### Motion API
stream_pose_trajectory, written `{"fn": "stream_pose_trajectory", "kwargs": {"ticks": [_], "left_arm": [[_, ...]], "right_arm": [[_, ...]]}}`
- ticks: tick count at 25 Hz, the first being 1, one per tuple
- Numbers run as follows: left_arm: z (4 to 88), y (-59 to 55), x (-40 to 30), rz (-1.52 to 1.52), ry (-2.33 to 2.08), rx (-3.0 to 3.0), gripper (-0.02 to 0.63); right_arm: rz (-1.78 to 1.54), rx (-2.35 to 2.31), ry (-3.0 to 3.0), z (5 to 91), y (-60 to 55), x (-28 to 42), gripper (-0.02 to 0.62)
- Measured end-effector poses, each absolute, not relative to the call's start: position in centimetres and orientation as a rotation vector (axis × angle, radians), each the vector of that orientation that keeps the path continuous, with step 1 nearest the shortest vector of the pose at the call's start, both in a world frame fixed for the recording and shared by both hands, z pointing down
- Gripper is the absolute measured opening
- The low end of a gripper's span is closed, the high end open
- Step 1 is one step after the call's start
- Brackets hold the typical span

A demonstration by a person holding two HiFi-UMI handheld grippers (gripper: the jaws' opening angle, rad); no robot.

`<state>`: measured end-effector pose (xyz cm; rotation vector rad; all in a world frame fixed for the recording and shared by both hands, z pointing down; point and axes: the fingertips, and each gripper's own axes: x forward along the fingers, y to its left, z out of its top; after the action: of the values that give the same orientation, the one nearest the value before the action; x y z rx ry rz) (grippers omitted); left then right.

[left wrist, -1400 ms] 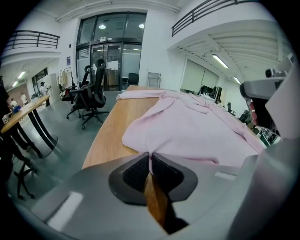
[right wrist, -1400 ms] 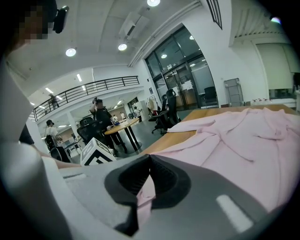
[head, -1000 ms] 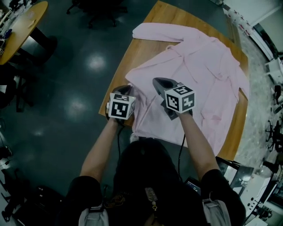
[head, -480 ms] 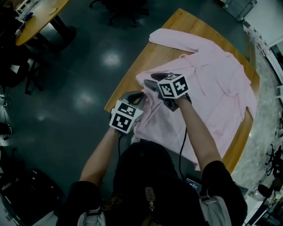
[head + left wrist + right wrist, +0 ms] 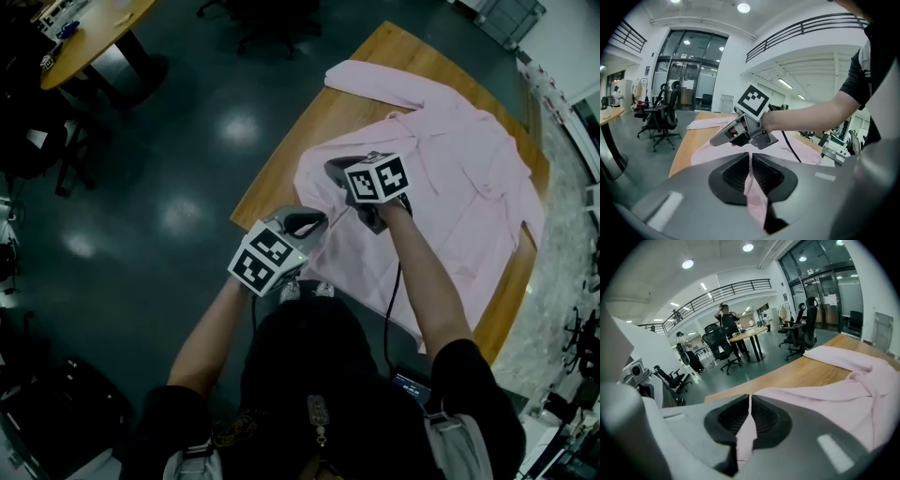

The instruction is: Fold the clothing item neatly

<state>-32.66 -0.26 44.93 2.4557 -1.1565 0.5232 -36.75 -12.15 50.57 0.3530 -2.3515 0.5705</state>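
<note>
Lower left of centre: left gripper (image 5: 317, 221), fingers pressed together, pinching the near edge of the pink shirt (image 5: 450, 178) (a fabric strip runs down between them). Centre: right gripper (image 5: 334, 169), fingers have just been closing, now pinching the shirt's left edge. The rest of the shirt lies spread rightward over the wooden table (image 5: 300, 131). Dark glossy floor (image 5: 169, 150) on the left, office chair (image 5: 661, 117), round table (image 5: 84, 37) upper left.

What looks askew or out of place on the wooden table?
The pale pink long-sleeved garment lies rumpled and slanted on the wooden table, its near edge seemingly hanging off. The left claw and right claw pinch its side edge.
</note>
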Motion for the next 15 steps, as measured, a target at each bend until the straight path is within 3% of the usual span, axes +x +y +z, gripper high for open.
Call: {"fn": "stream_pose_trajectory", "kwargs": {"ticks": [15], "left_arm": [[44.5, 8.4, -21.4, 0.635, -0.594, 2.733, 0.028]], "right_arm": [[0.676, 0.781, -2.318, 49.1, -4.4, -20.7, 0.017]]}}
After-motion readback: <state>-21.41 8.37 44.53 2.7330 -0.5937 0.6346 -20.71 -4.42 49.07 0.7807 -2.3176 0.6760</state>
